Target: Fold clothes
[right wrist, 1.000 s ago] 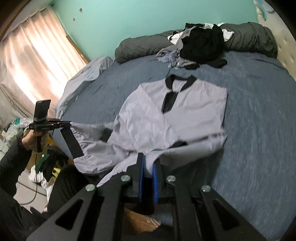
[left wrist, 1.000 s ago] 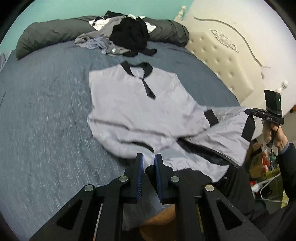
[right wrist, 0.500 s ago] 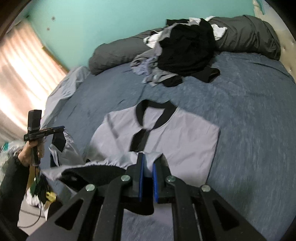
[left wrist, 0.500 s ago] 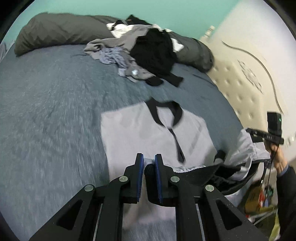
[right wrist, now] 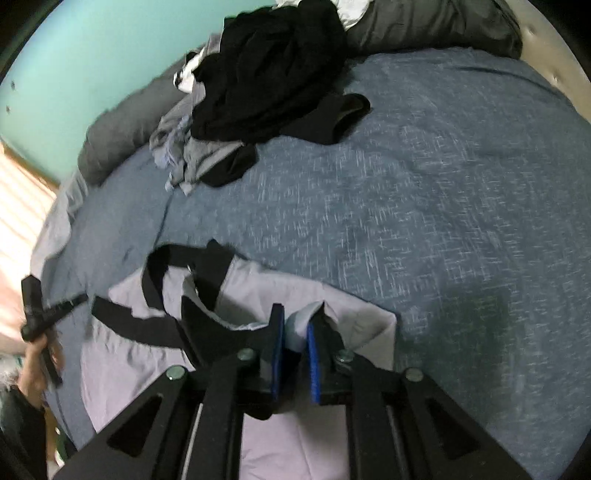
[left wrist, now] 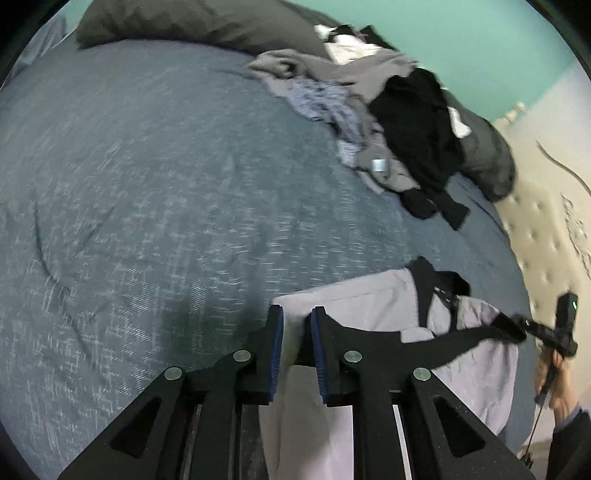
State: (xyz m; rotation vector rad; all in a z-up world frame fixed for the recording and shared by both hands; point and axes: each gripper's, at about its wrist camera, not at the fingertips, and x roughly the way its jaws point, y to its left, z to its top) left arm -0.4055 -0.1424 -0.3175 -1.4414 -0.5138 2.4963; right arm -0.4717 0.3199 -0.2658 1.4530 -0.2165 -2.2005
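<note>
Left wrist view shows the left gripper (left wrist: 297, 325) clenched on the black-banded hem of a pale grey shirt (left wrist: 369, 299), with cloth pinched between its blue pads. The right gripper (right wrist: 297, 325) is likewise closed on that hem, seen in its own camera with grey fabric bunched between the fingers. Both sit low at the near edge of the blue bedspread (left wrist: 166, 203).

The shirt lies on the near part of the bed, its black collar (right wrist: 177, 266) pointing toward the far side and its long axis running near to far. The raised hem hangs as a sagging band between the two grippers, just short of the collar, so the lower half is doubled over the upper half. The left gripper is at the shirt's left edge, the right gripper at its right edge, each equally close to the collar line.

A heap of other clothes (left wrist: 388, 122) lies well apart at the far side against a dark pillow (left wrist: 207, 22). Laying the hem down square probably depends on both hands travelling the same way along that axis, keeping the band taut.
</note>
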